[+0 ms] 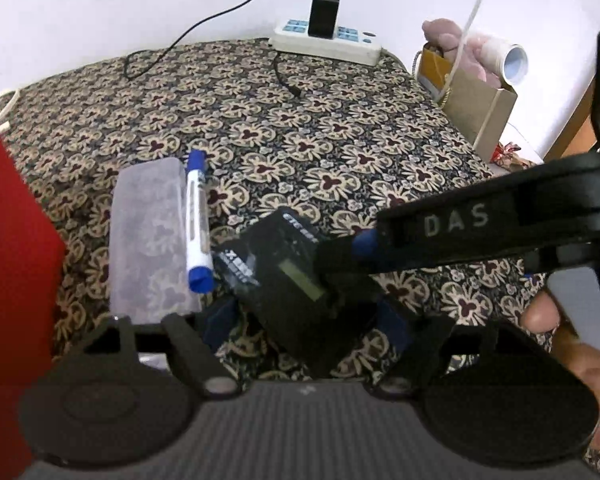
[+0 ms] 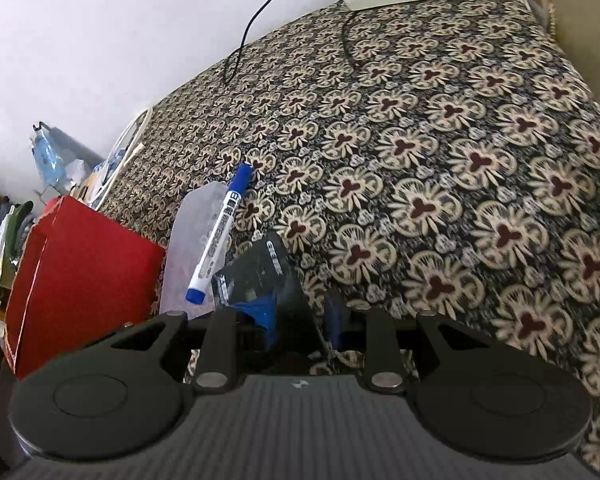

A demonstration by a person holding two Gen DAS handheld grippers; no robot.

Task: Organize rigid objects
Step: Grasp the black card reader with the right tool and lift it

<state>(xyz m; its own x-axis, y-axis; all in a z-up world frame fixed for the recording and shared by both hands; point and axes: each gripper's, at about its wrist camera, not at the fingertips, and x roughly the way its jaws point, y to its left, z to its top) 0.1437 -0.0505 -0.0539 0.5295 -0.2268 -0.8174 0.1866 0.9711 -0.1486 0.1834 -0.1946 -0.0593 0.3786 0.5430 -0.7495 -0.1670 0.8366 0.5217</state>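
Observation:
A black box with a small display [image 1: 288, 272] lies on the patterned cloth, next to a blue-capped white marker [image 1: 197, 220] and a clear plastic case [image 1: 150, 236]. My right gripper [image 1: 340, 264] comes in from the right and is shut on the black box's right end. In the right wrist view the box [image 2: 260, 276] sits between its blue-padded fingers [image 2: 260, 312], with the marker [image 2: 220, 236] and clear case [image 2: 192, 236] to the left. My left gripper [image 1: 304, 320] is open, its fingers either side of the box's near end.
A red box [image 1: 8, 264] stands at the left, also in the right wrist view [image 2: 80, 276]. A white power strip [image 1: 324, 42] with a black charger and cable lies at the far edge. A paper bag [image 1: 476, 104] with a plush toy stands at the right.

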